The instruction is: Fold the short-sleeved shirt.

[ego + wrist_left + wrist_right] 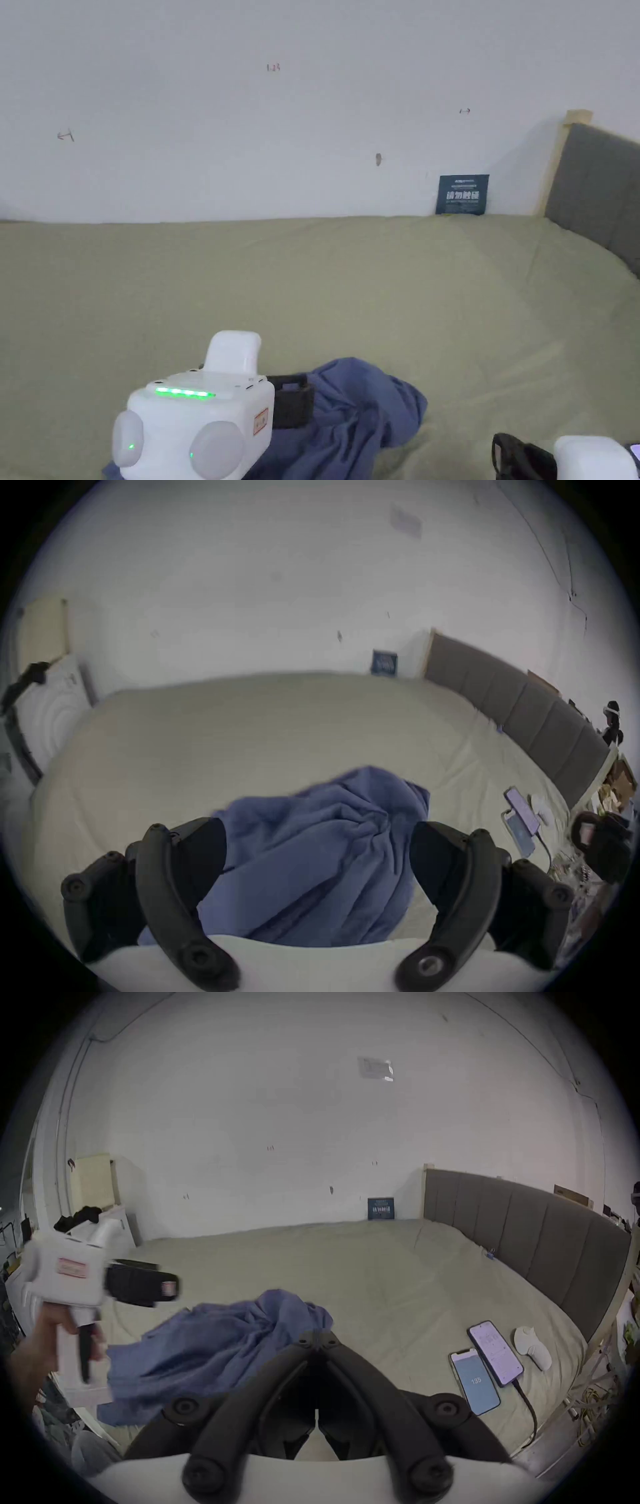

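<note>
shirt (221, 1342) crumpled on bed (375, 281) | left gripper (318, 854) fingers wide apart, empty | right gripper (317, 1338) fingers closed, empty | advice: find hem, spread flat

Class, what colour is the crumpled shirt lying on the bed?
Plain blue crumpled cotton shirt; the right gripper view shows it best.

We see the left gripper (166, 1288) smeared by motion blur beside the shirt (350, 419), whose near part the head view's bottom edge and that gripper's body hide.
</note>
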Motion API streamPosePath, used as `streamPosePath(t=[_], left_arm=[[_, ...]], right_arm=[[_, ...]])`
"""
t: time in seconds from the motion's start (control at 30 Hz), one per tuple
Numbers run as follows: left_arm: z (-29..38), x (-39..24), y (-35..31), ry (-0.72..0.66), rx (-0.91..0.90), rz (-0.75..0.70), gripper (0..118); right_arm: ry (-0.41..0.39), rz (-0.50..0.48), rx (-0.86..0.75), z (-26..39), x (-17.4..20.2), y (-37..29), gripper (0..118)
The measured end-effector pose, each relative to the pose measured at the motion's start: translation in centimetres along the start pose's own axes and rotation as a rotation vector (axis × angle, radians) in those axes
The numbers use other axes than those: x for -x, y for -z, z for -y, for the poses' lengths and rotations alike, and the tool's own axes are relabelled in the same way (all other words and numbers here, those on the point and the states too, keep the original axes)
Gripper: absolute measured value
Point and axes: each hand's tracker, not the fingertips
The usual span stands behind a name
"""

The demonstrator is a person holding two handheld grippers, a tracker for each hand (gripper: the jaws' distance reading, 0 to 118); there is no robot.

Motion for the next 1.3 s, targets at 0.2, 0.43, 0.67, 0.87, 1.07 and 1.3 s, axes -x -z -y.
streamPosePath(t=[0.2, 0.43, 0.67, 0.87, 1.07, 1.3], left_arm=[[1.5, 5.6, -15.0, -0.055, -0.223, -0.172, 26], [6.0, 9.1, -25.0, -0.111, -0.300, -0.338, 0], [7.9, 10.1, -26.5, -0.122, -0.296, -0.374, 0], [7.9, 14.6, -22.7, -0.183, -0.125, -0.336, 0], [9.1, 20.6, -12.9, -0.219, 0.149, -0.288, 46], [12.1, 24.6, 2.0, -0.182, 0.426, -0.329, 115]], right_arm=[[-0.022, -0.048, -0.089, -1.2, 2.0, -3.5, 2], [-0.055, -0.060, -0.165, -0.5, 4.2, -7.2, 2], [-0.072, -0.084, -0.173, -0.6, 5.6, -7.9, 2], [-0.077, -0.106, -0.159, -0.5, 6.2, -7.2, 2], [-0.084, -0.114, -0.092, 0.5, 6.9, -4.7, 2], [-0.098, -0.106, 0.029, 2.1, 7.1, -0.3, 2]])
